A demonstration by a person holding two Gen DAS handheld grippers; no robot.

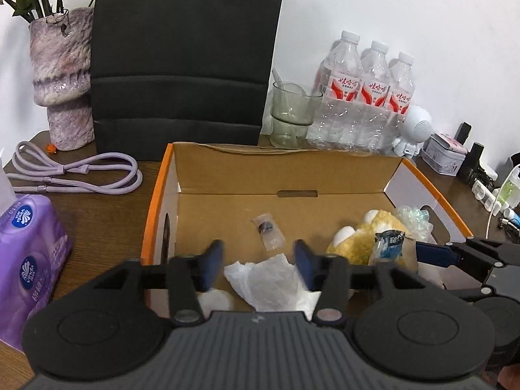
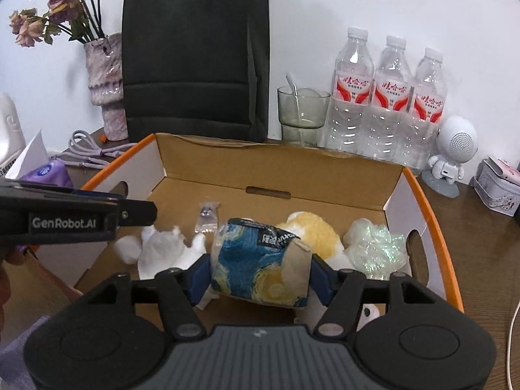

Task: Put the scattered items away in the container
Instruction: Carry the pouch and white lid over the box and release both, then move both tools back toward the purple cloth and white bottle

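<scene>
gripping a blue-and-yellow wrapped packet [image 2: 260,260], the right gripper [image 2: 260,271] has its two blue pads pressed against the packet's sides, holding it over the near part of the cardboard box [image 2: 276,175]. the box is the landmark here: open-topped, orange-edged, brown inside. on its floor, toward the far wall, lies a small clear bag [image 1: 268,232] with a dark piece in it. a crumpled white tissue [image 1: 263,282] rests at the box's near-left part, with a cotton ball [image 2: 126,249] just beside it. a yellow plush toy [image 2: 312,227] sits in the right half of the box, behind the held packet, and a shiny crumpled plastic wad [image 2: 377,247] lies against the box's right wall.

the left gripper [image 1: 259,261] hangs over the near-left part of the box with its fingers spread wide and nothing between them; the tissue lies below the gap.

behind the box stand a black paper bag [image 1: 185,58], a glass cup [image 1: 294,113] with a spoon in it, and a pack of water bottles [image 1: 367,97]. left of the box lie a purple cable [image 1: 74,172] and a purple tissue pack [image 1: 29,260]. a vase [image 1: 61,78] with dried flowers stands beyond the cable.
</scene>
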